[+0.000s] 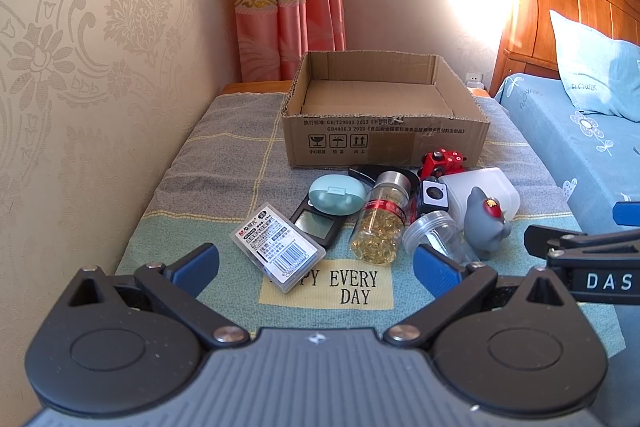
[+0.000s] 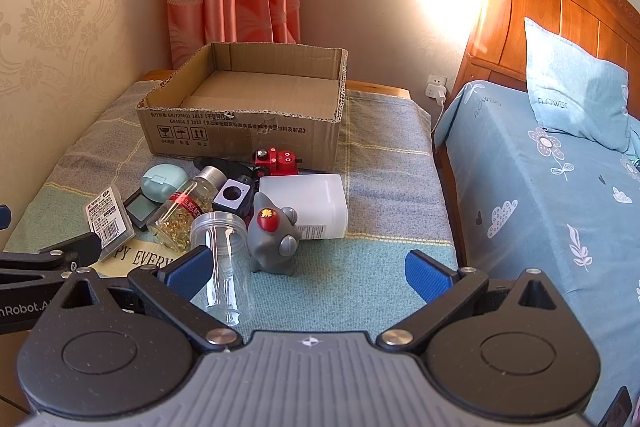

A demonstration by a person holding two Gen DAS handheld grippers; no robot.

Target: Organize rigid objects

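Note:
An open cardboard box stands at the back of the cloth-covered table. In front of it lie a flat clear case with a barcode label, a mint oval case, a bottle of yellow capsules, a clear empty jar, a grey toy figure, a white plastic box and a red toy car. My left gripper is open above the near cloth. My right gripper is open, with the jar by its left finger.
A black pocket scale lies under the mint case. A small black-and-white cube sits among the items. A patterned wall bounds the left. A bed with a blue sheet and wooden headboard stands right.

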